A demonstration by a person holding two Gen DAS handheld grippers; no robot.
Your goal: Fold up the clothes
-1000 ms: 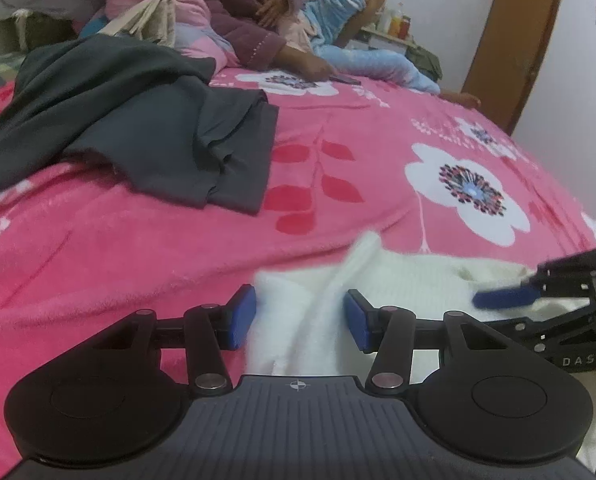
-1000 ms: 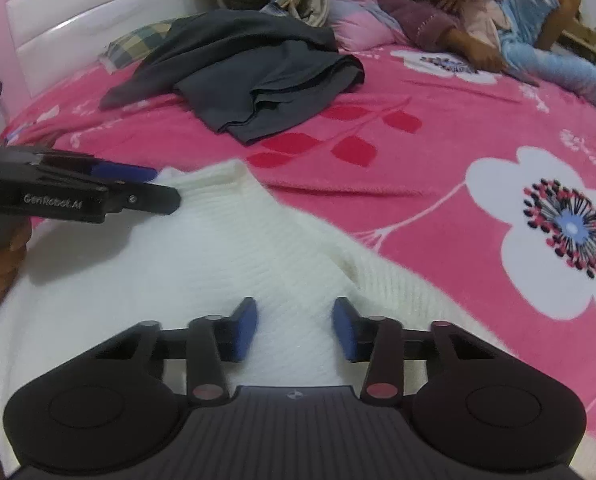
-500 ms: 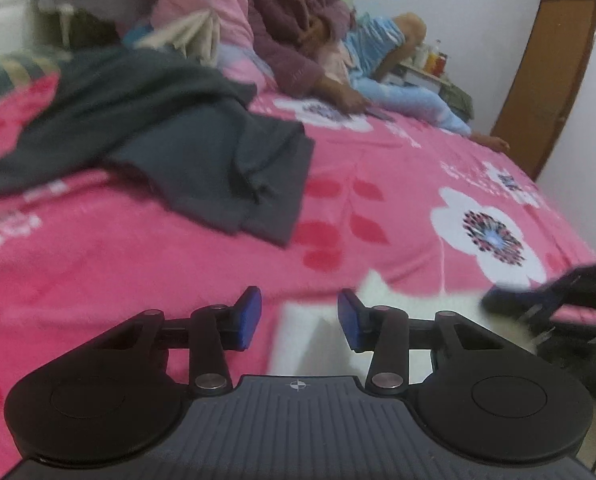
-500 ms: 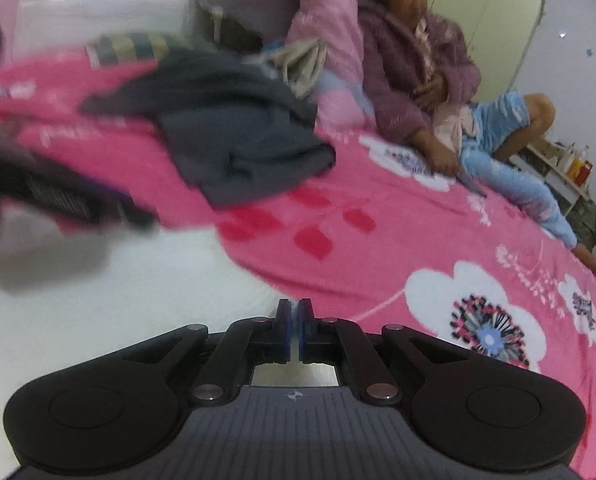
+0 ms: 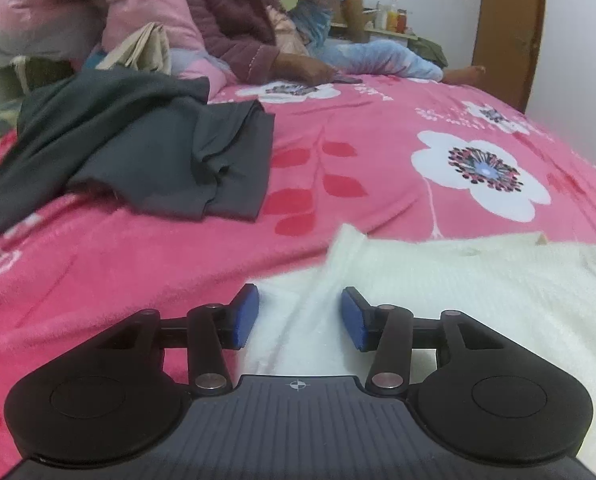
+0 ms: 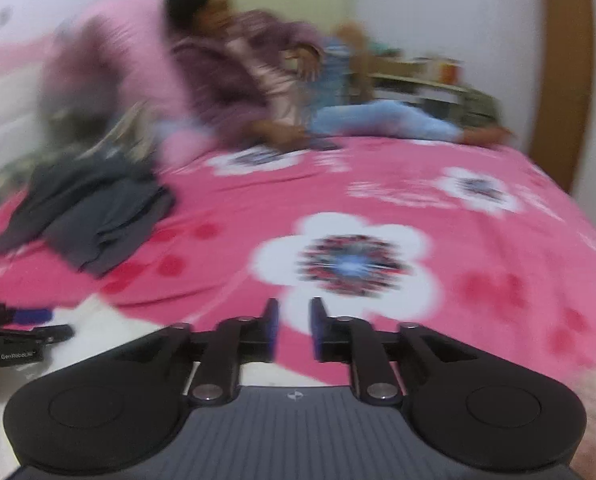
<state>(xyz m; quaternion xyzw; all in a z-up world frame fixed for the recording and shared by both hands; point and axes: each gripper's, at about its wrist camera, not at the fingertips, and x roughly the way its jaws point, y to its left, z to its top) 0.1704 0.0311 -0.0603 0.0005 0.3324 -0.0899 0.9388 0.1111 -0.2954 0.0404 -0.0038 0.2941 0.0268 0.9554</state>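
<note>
A white knit sweater [image 5: 457, 292] lies flat on the pink flowered blanket [image 5: 377, 168]. My left gripper [image 5: 299, 316] is open just above the sweater's left part, with a raised fold between its blue pads. My right gripper [image 6: 294, 328] is open with a narrow gap and holds nothing, over the blanket past the sweater's edge [image 6: 98, 320]. The right wrist view is blurred. The left gripper [image 6: 22, 332] shows at its left edge.
A dark grey garment [image 5: 146, 148] lies crumpled at the back left, also in the right wrist view [image 6: 94, 216]. Two people [image 5: 258, 28] sit at the far side of the bed. A brown door [image 5: 509, 28] stands at the back right.
My right gripper was shut half a second ago and now stands open, swung right over the blanket. My left gripper stayed open over the sweater's left part.
</note>
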